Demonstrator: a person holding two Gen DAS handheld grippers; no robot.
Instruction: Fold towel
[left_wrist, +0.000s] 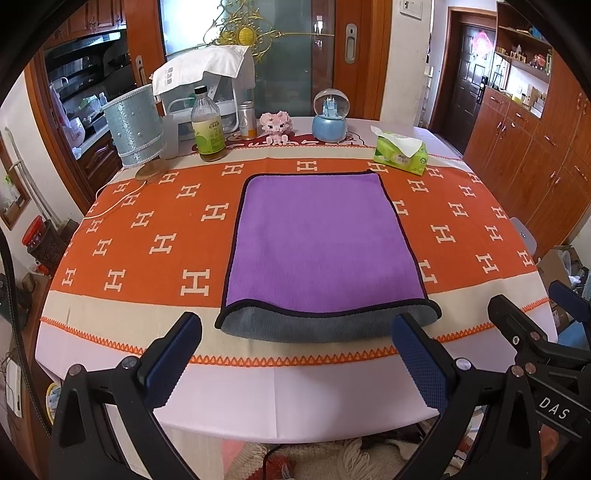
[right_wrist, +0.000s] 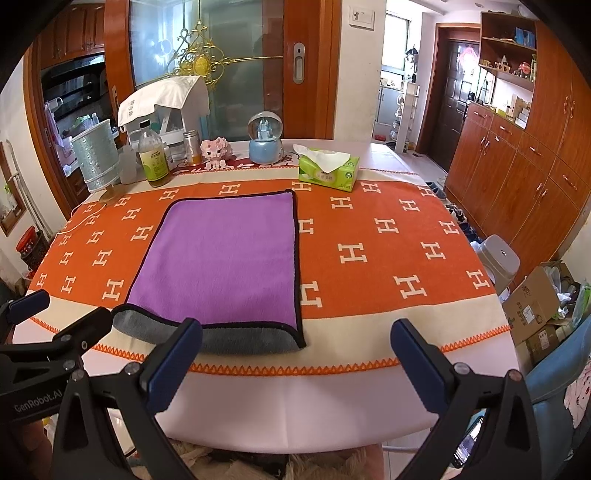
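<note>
So from my seat, the towel (left_wrist: 321, 240) is lying flat on the orange H-pattern tablecloth (left_wrist: 147, 236), purple side up with a black trim, and it's folded over on itself: the grey underside sticks out in a strip along the towel's near edge, so the layers don't line up there. I'll use the towel as my reference for everything else.

Left gripper (left_wrist: 295, 354) is wide open, holding nothing, hovering just short of the towel's near edge and roughly centred on it. In that view one blue pad sits off the near-left corner and the other overlaps the near-right corner, but I can't tell if it's actually touching the cloth.

Right gripper (right_wrist: 295, 354) is also spread wide and empty, on the near side of the towel but shifted to its right, so only its left finger overlaps the grey strip in view.

Beyond the towel's far edge: a green tissue pack (right_wrist: 328, 168) off the far-right corner, a blue snow globe (right_wrist: 265, 138) and pink block toy (right_wrist: 216, 149) straight behind, and a bottle (right_wrist: 153, 155) with a silver bin (right_wrist: 95, 155) off the far-left.
</note>
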